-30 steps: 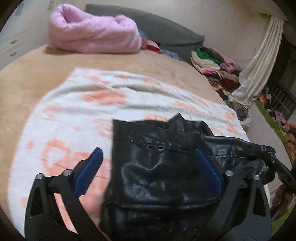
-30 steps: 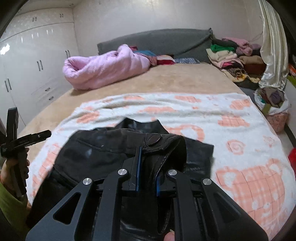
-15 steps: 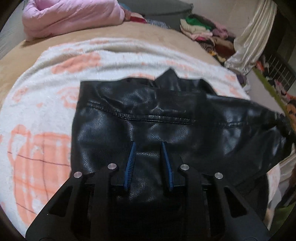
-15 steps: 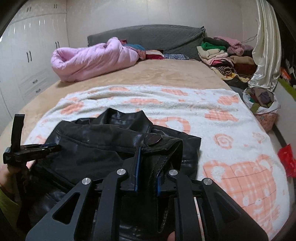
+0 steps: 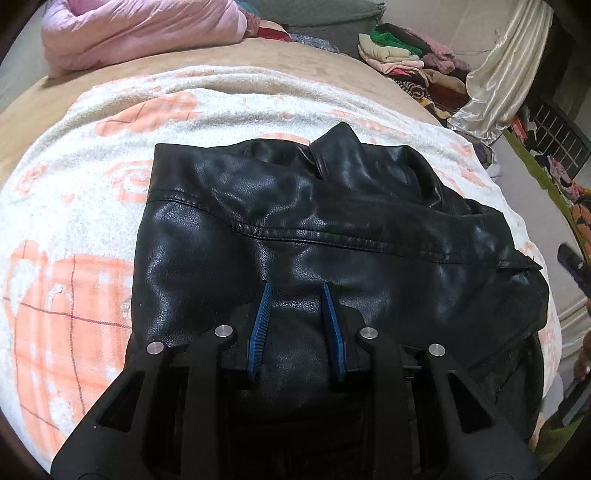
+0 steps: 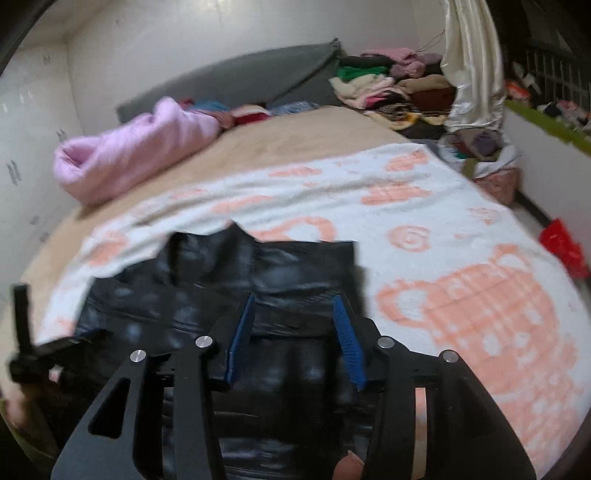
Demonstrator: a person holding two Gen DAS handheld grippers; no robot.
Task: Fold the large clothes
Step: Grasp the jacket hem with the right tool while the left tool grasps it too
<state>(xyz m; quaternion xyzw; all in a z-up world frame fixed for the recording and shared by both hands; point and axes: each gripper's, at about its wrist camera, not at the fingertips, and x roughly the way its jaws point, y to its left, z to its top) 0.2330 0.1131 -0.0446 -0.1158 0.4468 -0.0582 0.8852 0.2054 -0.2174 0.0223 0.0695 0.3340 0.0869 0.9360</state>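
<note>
A black leather jacket point(image 5: 332, 206) lies on a white blanket with orange prints point(image 5: 66, 280), collar pointing away from me. My left gripper point(image 5: 296, 286) sits low over the jacket's near part, its blue pads pinching a raised fold of leather between them. In the blurred right wrist view the jacket point(image 6: 229, 273) lies flat. My right gripper point(image 6: 294, 296) hovers just over it with its jaws opening; the blue pads stand apart and do not press the leather. The left gripper's handle point(image 6: 26, 354) shows at the left edge of that view.
The blanket covers a tan bed point(image 6: 295, 136) with a pink quilt point(image 5: 140, 29) rolled up at the far end. Stacked clothes point(image 6: 388, 77) and a cream curtain point(image 6: 472, 62) stand beyond the bed on the right. A red bag point(image 6: 561, 247) lies on the floor.
My left gripper dropped onto the jacket and closed on a fold of it. My right gripper let go of the folded edge it held and spread its pads; that edge now lies flat.
</note>
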